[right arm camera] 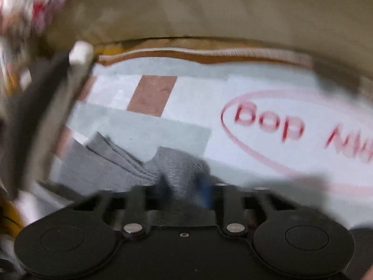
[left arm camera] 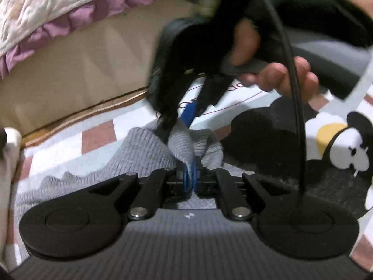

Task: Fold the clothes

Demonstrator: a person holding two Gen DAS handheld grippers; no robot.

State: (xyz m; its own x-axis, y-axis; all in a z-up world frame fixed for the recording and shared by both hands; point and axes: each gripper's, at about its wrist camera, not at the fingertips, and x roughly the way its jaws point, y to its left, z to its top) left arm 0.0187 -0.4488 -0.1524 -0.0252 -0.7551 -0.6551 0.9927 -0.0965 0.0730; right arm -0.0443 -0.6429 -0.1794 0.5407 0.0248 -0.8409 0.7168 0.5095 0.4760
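Observation:
A grey knit garment (left arm camera: 139, 149) lies rumpled on a printed blanket (left arm camera: 98, 137). In the left wrist view my left gripper (left arm camera: 190, 177) is shut on a raised fold of it, with cloth pinched between the blue pads. Just beyond, a hand (left arm camera: 275, 74) holds my right gripper (left arm camera: 178, 122), whose fingertips pinch the same ridge of cloth from above. The right wrist view is blurred. There the grey garment (right arm camera: 105, 163) bunches up between the blue pads of the right gripper (right arm camera: 184, 189) and fills the gap.
The blanket (right arm camera: 233, 93) has pink and pale blocks, red lettering in an oval and a black cartoon figure (left arm camera: 263, 135). A beige padded wall (left arm camera: 81, 70) borders it at the back, under a quilt with a purple frill (left arm camera: 58, 23). A black cable (left arm camera: 296, 93) hangs at the right.

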